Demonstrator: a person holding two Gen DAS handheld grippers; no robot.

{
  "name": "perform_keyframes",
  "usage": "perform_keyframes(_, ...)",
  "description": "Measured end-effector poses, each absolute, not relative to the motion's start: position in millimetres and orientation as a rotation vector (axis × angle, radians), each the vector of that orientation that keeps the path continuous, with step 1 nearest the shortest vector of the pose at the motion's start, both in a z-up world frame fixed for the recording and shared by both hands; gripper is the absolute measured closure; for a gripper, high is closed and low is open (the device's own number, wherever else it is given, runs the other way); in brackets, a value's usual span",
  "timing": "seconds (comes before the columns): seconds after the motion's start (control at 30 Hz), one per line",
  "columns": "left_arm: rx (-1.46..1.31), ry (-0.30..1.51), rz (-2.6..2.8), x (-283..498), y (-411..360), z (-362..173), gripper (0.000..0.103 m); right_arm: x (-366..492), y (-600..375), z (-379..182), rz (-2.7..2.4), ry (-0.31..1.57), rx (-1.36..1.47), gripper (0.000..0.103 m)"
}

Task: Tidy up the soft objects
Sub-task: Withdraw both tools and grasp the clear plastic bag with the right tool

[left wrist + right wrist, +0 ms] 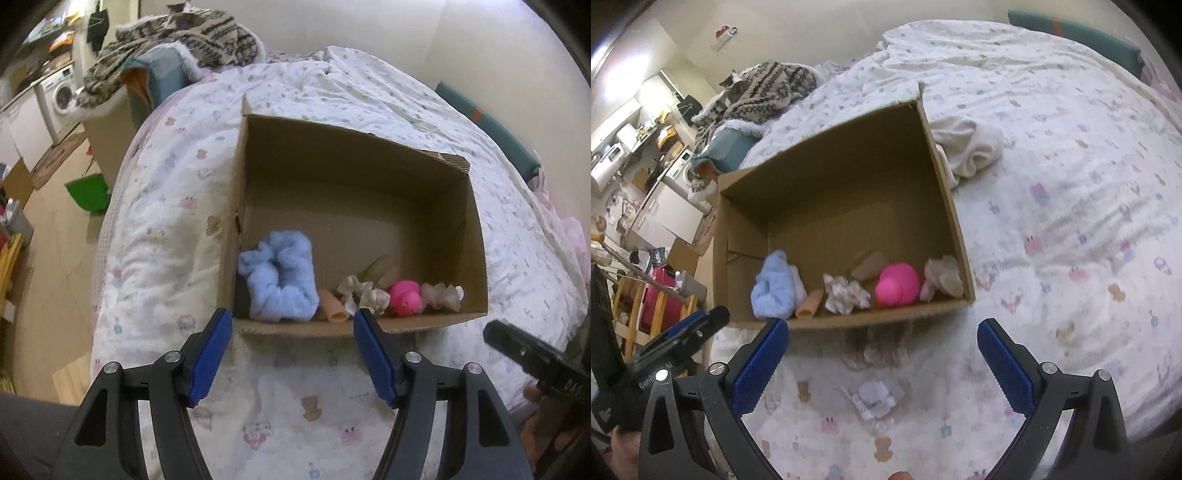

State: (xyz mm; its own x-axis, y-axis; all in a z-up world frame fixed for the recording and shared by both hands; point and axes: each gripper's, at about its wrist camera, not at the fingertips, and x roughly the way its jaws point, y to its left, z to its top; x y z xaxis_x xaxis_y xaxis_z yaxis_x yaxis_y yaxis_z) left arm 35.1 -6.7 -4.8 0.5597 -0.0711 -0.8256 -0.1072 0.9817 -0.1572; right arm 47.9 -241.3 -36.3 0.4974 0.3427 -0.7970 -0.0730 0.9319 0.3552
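Both grippers hover low over the bed, aimed at the near wall of an open cardboard box that sits on the printed quilt. The left gripper has its blue-padded fingers spread wide with nothing between them, their tips just short of the box's near edge; the right gripper is likewise released, its fingers splayed and empty, pointing at the same edge from a little further right. In the right wrist view the left gripper's black body shows at the lower left, so the two tools sit side by side, close but apart. Inside the box, along the near wall, lie the soft things: a light blue fluffy cloth at the left corner, a small peach tube beside it, a cream scrunchie, a pink rubber duck and a pale frilly piece toward the right corner. Outside the box, a cream towel lies crumpled against its right wall, a fuzzy striped item pokes out beside the near wall, and a small clear packet rests on the quilt between the right gripper's fingers, untouched. A patterned blanket is heaped at the far end of the bed.
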Motion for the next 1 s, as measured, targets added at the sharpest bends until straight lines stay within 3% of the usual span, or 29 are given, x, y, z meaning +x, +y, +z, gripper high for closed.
perform_keyframes(0.53,-0.223,1.102,0.096,8.4,-0.8,-37.4,0.038,38.1,-245.0,-87.9,0.226,1.234,0.326,0.000)
perform_keyframes(0.73,-0.199,1.114,0.075,9.5,-7.0,-41.5,0.038,47.2,-208.6,-112.8,0.260,1.318,0.201,0.000)
perform_keyframes(0.8,-0.198,1.118,0.084,10.4,-7.1,-42.3,0.038,50.5,-196.8,-120.3,0.247,1.333,0.136,0.011)
perform_keyframes(0.93,-0.209,1.132,0.075,14.7,-9.1,-44.9,0.038,54.1,-182.0,-133.2,0.244,1.373,0.085,0.015)
perform_keyframes(1.0,-0.206,1.137,0.076,16.7,-10.8,-46.9,0.038,51.8,-176.6,-132.8,0.260,1.372,0.057,0.031)
